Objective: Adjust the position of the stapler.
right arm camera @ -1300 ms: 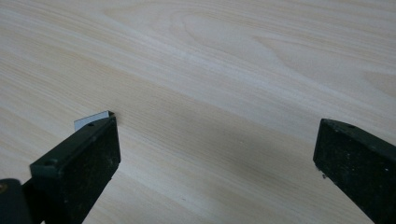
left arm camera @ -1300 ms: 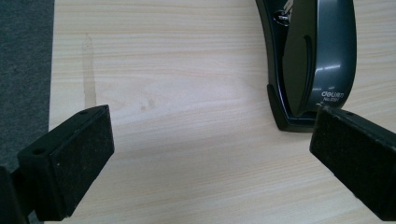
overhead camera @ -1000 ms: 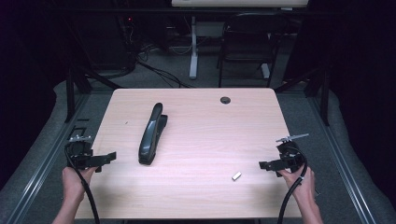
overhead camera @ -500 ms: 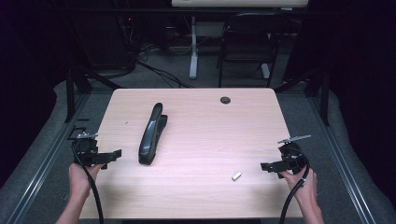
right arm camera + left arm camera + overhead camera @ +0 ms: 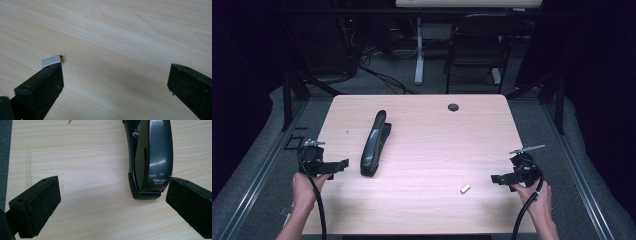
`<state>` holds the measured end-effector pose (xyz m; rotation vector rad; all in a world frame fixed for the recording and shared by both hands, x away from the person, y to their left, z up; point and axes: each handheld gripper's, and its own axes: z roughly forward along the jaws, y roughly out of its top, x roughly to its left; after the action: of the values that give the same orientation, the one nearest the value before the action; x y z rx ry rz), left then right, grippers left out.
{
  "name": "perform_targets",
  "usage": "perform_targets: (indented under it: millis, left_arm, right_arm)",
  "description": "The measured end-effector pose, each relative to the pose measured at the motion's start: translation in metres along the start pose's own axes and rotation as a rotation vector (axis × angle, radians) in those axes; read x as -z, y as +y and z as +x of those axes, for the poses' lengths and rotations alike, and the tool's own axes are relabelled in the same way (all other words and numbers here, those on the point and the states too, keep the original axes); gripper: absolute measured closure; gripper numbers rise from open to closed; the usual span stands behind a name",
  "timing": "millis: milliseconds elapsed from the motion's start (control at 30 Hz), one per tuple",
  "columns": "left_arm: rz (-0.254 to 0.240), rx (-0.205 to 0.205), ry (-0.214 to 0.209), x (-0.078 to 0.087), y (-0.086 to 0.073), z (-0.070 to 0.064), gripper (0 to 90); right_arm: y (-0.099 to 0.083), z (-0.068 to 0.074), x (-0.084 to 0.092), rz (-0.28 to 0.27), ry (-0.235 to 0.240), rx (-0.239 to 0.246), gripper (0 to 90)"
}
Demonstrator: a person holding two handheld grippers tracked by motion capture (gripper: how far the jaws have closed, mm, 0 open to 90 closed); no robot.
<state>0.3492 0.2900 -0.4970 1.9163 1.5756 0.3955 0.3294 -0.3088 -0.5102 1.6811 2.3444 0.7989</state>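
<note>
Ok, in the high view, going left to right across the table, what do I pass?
Left gripper → black stapler → round table grommet → strip of staples → right gripper.

This looks like a lab or recording room set up in an office space. A pale wood-grain tabletop [image 5: 422,200] stands on grey carpet [image 5: 257,165], with dark curtains to either side. Beyond the far edge, well away from either hand-held gripper, are a black chair [image 5: 477,45], loose cables [image 5: 382,75] on the floor and a white desk leg [image 5: 419,55].
</note>
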Motion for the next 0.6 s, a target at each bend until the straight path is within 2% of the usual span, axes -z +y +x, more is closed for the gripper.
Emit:
perform_targets:
  millis: [233, 400, 500, 600]
  left_arm:
    - [0.000, 0.005, -0.022, -0.001, 0.003, -0.004, 0.0]
    - [-0.009, -0.014, -0.018, -0.007, 0.010, -0.010, 0.0]
    - [0.003, -0.015, -0.039, -0.011, 0.013, -0.014, 0.1]
    - [-0.001, -0.028, -0.036, -0.016, 0.015, -0.019, 0.2]
  right_arm:
    - [0.000, 0.000, 0.001, -0.007, 0.008, -0.008, 0.1]
    - [0.001, 0.002, 0.000, -0.007, 0.004, -0.009, 0.4]
    - [0.001, 0.002, -0.001, -0.003, 0.005, -0.003, 0.4]
    - [0.001, 0.001, -0.002, 0.004, 0.010, -0.008, 0.4]
